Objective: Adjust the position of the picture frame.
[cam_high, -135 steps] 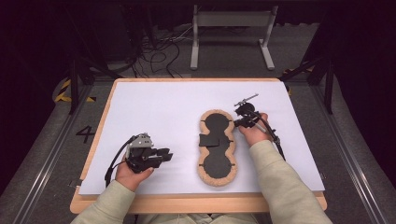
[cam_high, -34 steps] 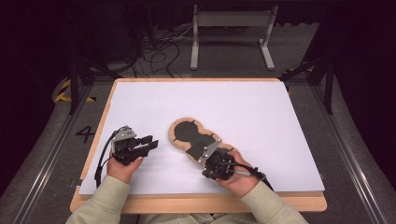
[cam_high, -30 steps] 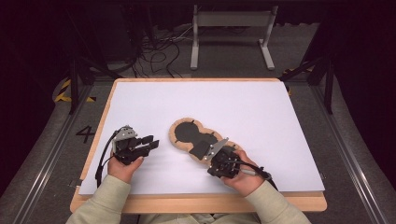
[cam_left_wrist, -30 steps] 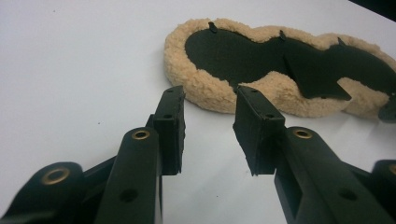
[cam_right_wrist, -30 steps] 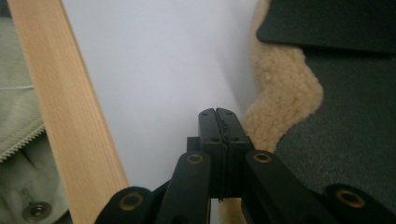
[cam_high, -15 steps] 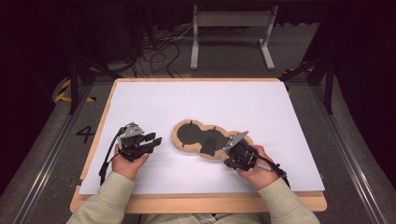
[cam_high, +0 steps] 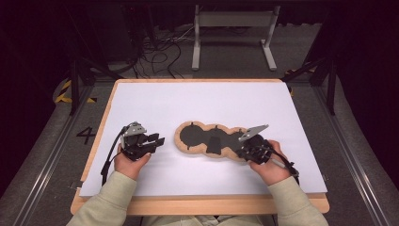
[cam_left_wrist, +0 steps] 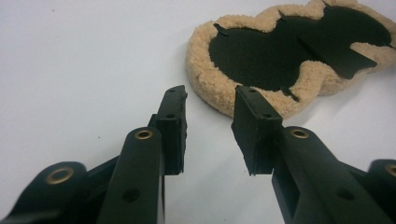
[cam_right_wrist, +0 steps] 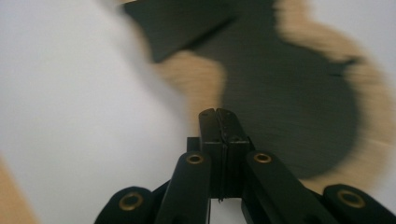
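A peanut-shaped tan fleece pad [cam_high: 193,136] with a black inner face lies flat across the white table top [cam_high: 197,99]. My right gripper [cam_high: 240,151] is at the pad's right end with its jaws shut. In the right gripper view its tips [cam_right_wrist: 219,112] sit where the fleece rim meets the black face of the pad [cam_right_wrist: 289,93]; nothing shows between them. My left gripper [cam_high: 159,141] rests just left of the pad and is open. In the left gripper view its jaws [cam_left_wrist: 210,102] point at the pad's [cam_left_wrist: 280,60] near rim, apart from it.
The white sheet lies on a wooden board whose front edge [cam_high: 197,205] is near the person. Behind the table stand a metal frame [cam_high: 235,33] and loose cables [cam_high: 160,52] on the dark floor. A rail [cam_high: 42,155] runs along the left.
The pad has swung from lengthwise to lying across the table. Its right end travelled right and slightly away along with my right gripper. My left hand has hardly moved.
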### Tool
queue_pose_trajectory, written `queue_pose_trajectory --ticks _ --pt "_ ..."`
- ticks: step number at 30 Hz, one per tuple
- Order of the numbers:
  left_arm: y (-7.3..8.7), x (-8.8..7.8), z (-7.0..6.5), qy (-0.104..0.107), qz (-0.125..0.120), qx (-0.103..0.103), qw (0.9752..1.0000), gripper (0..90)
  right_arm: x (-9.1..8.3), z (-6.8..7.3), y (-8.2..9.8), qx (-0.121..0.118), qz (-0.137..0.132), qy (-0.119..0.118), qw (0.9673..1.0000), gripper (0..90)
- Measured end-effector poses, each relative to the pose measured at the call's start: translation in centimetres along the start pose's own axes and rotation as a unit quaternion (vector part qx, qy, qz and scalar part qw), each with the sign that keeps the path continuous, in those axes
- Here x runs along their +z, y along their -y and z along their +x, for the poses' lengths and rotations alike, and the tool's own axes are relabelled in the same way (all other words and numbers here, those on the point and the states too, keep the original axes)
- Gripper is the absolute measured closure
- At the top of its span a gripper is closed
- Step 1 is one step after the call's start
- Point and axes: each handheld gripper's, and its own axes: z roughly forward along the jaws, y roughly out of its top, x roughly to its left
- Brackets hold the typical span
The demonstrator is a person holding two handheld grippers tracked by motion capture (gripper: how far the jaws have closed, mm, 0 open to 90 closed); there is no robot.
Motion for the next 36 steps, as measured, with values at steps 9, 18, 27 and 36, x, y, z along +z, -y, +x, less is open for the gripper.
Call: queue_pose_trajectory --ticks 9,18,27,36 --pt "0.2 -0.1 0.1 -0.009 0.001 -0.008 0.9999 70.5 -0.6 -4.9 1.7 0.1 0.008 0.094 0.9905 90.0" --pt "0.5 -0.4 0.1 -0.008 0.009 -0.004 0.9999 75.3 2.0 -6.2 1.8 0.13 0.068 0.107 0.9833 90.0" --pt "0.7 -0.3 0.2 -0.006 0.015 -0.009 0.9998 75.4 3.2 -5.5 0.3 0.123 0.064 0.121 0.9829 90.0" --pt "0.7 -0.5 1.2 -0.019 0.011 -0.031 0.9993 75.5 5.5 -3.8 -2.5 0.089 0.035 0.098 0.9906 90.0"
